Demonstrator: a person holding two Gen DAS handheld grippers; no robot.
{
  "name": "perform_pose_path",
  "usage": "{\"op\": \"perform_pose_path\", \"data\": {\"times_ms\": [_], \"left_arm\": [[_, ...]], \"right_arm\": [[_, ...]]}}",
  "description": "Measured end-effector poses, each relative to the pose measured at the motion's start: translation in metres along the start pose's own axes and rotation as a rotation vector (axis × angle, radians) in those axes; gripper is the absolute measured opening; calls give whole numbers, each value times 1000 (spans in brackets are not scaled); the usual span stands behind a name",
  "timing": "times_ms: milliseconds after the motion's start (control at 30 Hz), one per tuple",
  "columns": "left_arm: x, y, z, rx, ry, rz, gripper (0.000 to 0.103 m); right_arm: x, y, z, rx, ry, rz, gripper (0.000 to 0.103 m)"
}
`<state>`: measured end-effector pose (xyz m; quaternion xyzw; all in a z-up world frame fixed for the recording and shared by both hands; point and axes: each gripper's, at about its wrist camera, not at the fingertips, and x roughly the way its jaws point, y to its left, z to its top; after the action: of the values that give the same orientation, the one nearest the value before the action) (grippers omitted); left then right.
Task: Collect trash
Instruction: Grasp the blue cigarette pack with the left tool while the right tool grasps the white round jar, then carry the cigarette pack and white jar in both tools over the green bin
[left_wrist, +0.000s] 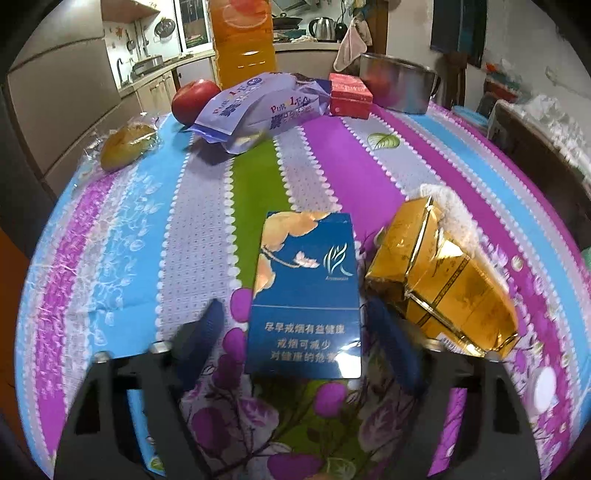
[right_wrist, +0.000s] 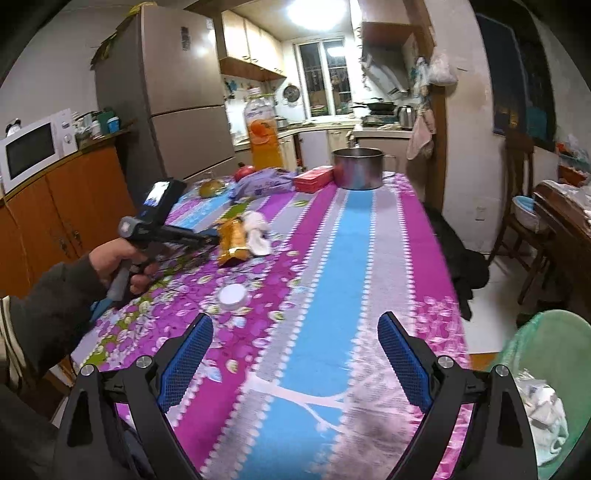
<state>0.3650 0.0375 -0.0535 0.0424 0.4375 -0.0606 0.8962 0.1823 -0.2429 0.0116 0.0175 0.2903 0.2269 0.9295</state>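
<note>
A blue cigarette pack (left_wrist: 306, 295) lies flat on the striped tablecloth (left_wrist: 147, 221), between the fingers of my left gripper (left_wrist: 295, 310). The jaws are open; a gap shows on the pack's left side, while the right finger is blurred close to its edge. A crumpled gold pack (left_wrist: 443, 288) lies just right of it on a white tissue (left_wrist: 450, 210). In the right wrist view, a person's hand (right_wrist: 118, 262) holds the left gripper beside the gold pack (right_wrist: 232, 240). My right gripper (right_wrist: 295, 321) hangs open and empty over the table's near end.
A green bin (right_wrist: 546, 387) holding white trash stands at the table's right corner. A white lid (right_wrist: 232, 297) lies nearby. At the far end are a purple snack bag (left_wrist: 258, 107), red box (left_wrist: 349, 96), red fruit (left_wrist: 194, 99), wrapped bread (left_wrist: 125, 144), steel pot (left_wrist: 399, 83) and juice bottle (left_wrist: 243, 37).
</note>
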Motion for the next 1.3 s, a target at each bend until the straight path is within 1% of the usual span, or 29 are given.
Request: {"op": "perform_pose_path", "data": {"times_ms": [33,100,167,233,367,500,600,633,667,833,1067,1167,1300], "left_arm": [[0,0,0,-3,-4,4,55],[-4,2,-4,-10,-7,8,54],[-8,3,-9,-16,-15,19,54],[-13,7,-14,-37,-20,18,54],[-35,16,-27,-91,-56,14,54],[-52,23,-40,-135,-88,6,54],[-56,25,-43,-146,-90,2,54],[-57,25,-44,-145,-89,-1,54],[-57,24,-45,-140,-90,-2,54],[-59,19,-47,-130,-93,-20,54],[-55,17,-49,-124,-84,-51,54],[-54,14,-49,-118,-82,-58,54],[-59,7,-52,-104,-95,-57,54]], "right_arm": [[5,4,0,-6,5,15,88],[19,14,0,-17,29,47,79],[32,21,2,-25,51,71,66],[53,30,5,-26,88,104,61],[101,47,10,-18,175,110,60],[139,64,13,-41,236,82,58],[162,74,16,-61,278,53,53],[167,76,16,-65,286,44,49],[172,78,16,-72,293,32,48],[179,85,19,-110,290,-29,42],[182,83,22,-109,285,-43,43],[182,85,21,-125,283,-56,41],[172,85,23,-123,239,-74,41]]}}
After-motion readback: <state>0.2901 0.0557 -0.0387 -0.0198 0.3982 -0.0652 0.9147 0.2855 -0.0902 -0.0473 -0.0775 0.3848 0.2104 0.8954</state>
